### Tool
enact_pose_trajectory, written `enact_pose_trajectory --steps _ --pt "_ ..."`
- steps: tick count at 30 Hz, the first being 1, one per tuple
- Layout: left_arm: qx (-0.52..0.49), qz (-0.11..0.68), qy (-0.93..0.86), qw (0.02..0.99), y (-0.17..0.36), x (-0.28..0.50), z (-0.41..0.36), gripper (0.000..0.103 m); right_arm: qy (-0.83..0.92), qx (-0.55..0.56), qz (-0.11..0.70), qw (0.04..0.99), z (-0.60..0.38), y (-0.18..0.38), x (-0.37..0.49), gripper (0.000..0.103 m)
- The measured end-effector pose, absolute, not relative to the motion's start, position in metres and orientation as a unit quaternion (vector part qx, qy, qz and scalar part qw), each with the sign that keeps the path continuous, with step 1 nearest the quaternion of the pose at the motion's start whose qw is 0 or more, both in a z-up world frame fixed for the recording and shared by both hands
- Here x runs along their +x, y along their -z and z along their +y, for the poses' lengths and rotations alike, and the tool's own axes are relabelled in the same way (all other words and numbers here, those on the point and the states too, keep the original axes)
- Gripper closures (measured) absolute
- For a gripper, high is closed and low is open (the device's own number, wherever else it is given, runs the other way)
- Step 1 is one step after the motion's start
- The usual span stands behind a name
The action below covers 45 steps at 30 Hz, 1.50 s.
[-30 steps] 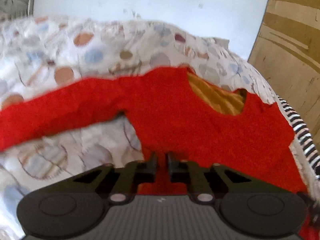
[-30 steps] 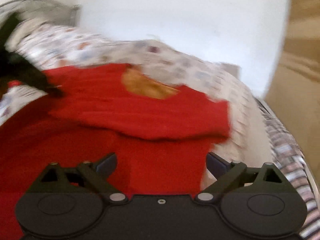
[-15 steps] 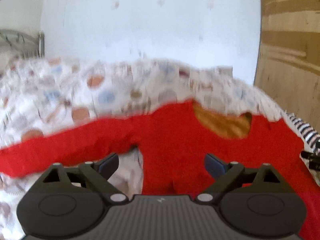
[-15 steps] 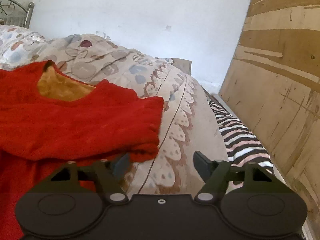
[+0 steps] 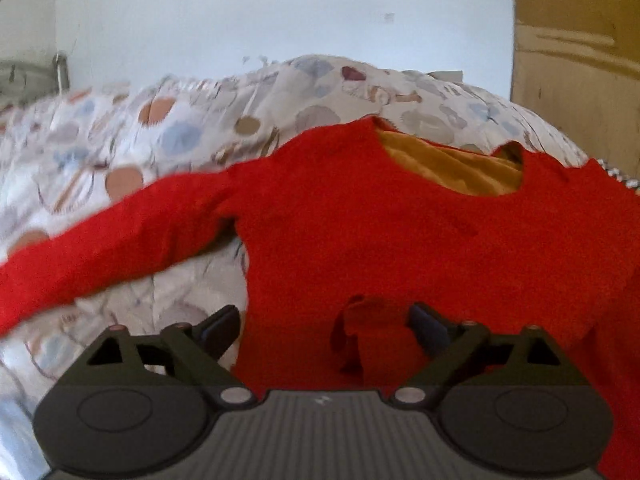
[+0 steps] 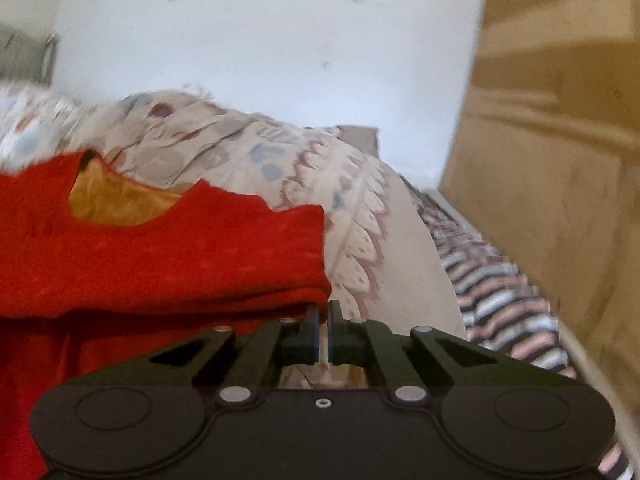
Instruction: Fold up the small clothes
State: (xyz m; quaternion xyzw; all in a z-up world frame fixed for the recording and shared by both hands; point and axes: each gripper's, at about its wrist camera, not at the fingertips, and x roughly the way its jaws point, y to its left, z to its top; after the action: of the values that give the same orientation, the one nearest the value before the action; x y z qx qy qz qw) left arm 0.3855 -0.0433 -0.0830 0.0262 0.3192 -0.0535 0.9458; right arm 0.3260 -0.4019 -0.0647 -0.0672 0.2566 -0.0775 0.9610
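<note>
A small red long-sleeved garment (image 5: 380, 232) with an orange lining at the neck lies on a patterned bedspread (image 5: 180, 136). One sleeve (image 5: 100, 248) stretches out to the left. My left gripper (image 5: 324, 324) is open over the garment's lower body, with a raised bunch of red cloth between its fingers. In the right wrist view the garment (image 6: 180, 252) shows its right sleeve folded across the body. My right gripper (image 6: 323, 312) is shut at the folded right edge of the garment; whether cloth sits between the pads is unclear.
A striped cloth (image 6: 492, 296) lies along the bed's right edge. A brown wooden panel (image 6: 552, 160) stands to the right, a white wall (image 5: 280, 20) behind. A metal bed frame (image 5: 28, 76) shows at far left.
My left gripper opened, let go of the red cloth and now hovers lower over the body. My right gripper swung right to the garment's folded edge and closed there.
</note>
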Motion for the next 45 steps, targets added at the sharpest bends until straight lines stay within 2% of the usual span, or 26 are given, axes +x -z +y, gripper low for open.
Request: enact_pose_trajectory --steps 3,7,10,11,16,17,18,20,21,23,24,30,36,41,44,45 --pt "-0.018 0.335 0.058 0.940 0.089 0.391 -0.027 0.001 0.075 -0.034 0.272 0.959 -0.409 0.075 0.323 0.102" --pt "-0.029 0.332 0.064 0.941 0.092 0.391 -0.021 0.000 0.074 -0.036 0.281 0.956 -0.405 0.078 0.325 0.101" --pt "-0.035 0.330 0.071 0.941 0.089 0.389 -0.018 0.000 0.076 -0.043 0.286 0.954 -0.403 0.075 0.323 0.095" --pt "-0.040 0.332 0.076 0.939 0.086 0.388 -0.016 0.000 0.076 -0.041 0.286 0.954 -0.404 0.073 0.321 0.086" --pt "-0.089 0.337 0.088 0.933 0.064 0.375 0.014 0.000 0.071 -0.035 0.287 0.955 -0.404 0.062 0.301 0.063" --pt "-0.099 0.334 0.083 0.934 0.059 0.370 0.023 0.000 0.070 -0.034 0.286 0.955 -0.403 0.058 0.296 0.052" --pt "-0.106 0.328 0.076 0.936 0.054 0.366 0.032 0.000 0.066 -0.031 0.283 0.956 -0.401 0.055 0.290 0.045" --pt "-0.114 0.316 0.054 0.940 0.046 0.356 0.052 0.000 0.055 -0.021 0.274 0.960 -0.396 0.046 0.278 0.022" --pt "-0.117 0.311 0.039 0.942 0.042 0.350 0.064 0.000 0.049 -0.014 0.271 0.961 -0.393 0.042 0.272 0.018" --pt "-0.124 0.306 0.006 0.944 0.038 0.341 0.091 0.000 0.032 0.004 0.266 0.963 -0.384 0.033 0.259 0.004" --pt "-0.128 0.306 -0.009 0.943 0.038 0.338 0.105 0.000 0.024 0.015 0.265 0.964 -0.379 0.029 0.252 0.001" --pt "-0.210 0.326 -0.102 0.916 0.049 0.321 0.208 0.000 -0.019 0.043 0.277 0.960 -0.334 0.023 0.216 0.001" --pt "-0.303 0.271 -0.135 0.904 0.067 0.313 0.293 0.000 -0.043 0.058 0.266 0.961 -0.290 0.029 0.182 0.000" --pt "-0.359 0.244 -0.163 0.886 0.086 0.329 0.331 0.001 -0.057 0.012 0.275 0.960 -0.257 0.041 0.169 0.000" --pt "-0.364 0.235 -0.190 0.881 0.095 0.334 0.337 0.013 -0.063 -0.016 0.282 0.957 -0.247 0.044 0.172 0.000" --pt "-0.359 0.235 -0.201 0.881 0.095 0.337 0.337 0.021 -0.062 -0.017 0.286 0.956 -0.246 0.044 0.173 0.000"
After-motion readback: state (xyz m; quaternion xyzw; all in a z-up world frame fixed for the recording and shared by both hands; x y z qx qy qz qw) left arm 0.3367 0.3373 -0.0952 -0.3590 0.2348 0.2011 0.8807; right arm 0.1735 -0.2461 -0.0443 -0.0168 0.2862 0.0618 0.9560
